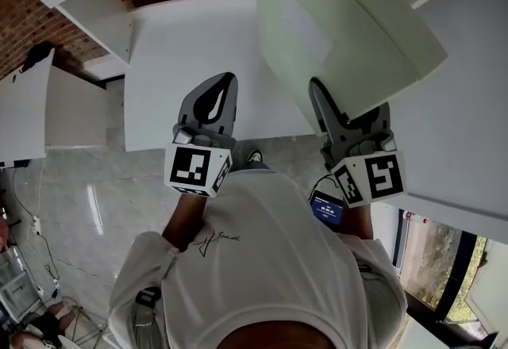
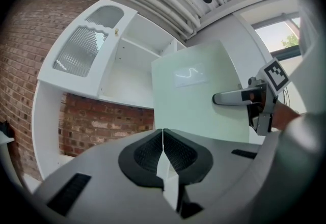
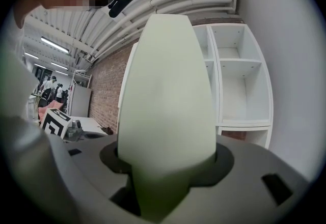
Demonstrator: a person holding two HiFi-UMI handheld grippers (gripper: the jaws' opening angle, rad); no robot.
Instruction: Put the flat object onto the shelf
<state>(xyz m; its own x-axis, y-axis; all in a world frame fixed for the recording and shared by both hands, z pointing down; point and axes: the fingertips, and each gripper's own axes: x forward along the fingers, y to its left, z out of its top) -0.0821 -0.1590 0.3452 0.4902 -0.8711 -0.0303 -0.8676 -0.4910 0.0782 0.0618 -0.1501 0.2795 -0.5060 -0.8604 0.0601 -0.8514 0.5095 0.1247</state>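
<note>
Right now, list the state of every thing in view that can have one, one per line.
left gripper: shut, nothing between its jaws
right gripper: shut on the flat object
flat object: held up in the air by one edge, not on a shelf
cabinet door: swung open
</note>
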